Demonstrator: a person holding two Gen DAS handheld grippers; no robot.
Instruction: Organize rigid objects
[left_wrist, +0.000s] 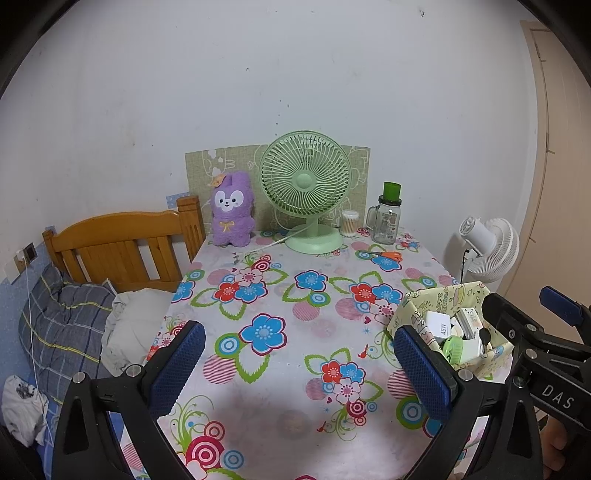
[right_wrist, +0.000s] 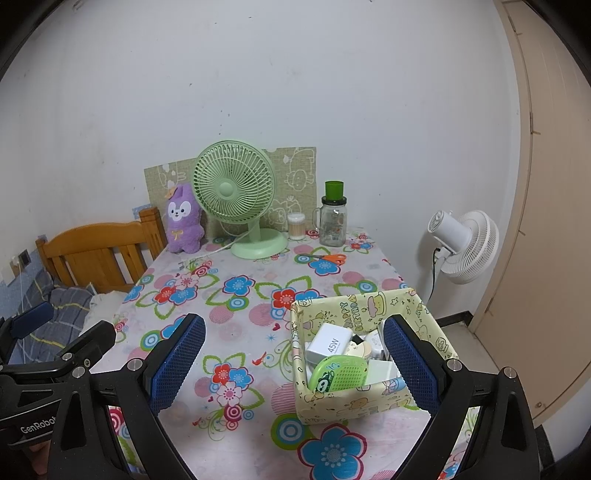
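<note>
Both your jaws gape empty: the paper-wrapped box (right_wrist: 364, 400) sits between your right gripper (right_wrist: 293, 363) jaws, right of your left gripper (left_wrist: 299, 369).

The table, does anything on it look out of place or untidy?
Mostly tidy. The scissors lie loose on the tablecloth near the jar, outside the box that holds the other small items. The green fan has its cord trailing across the cloth.
</note>
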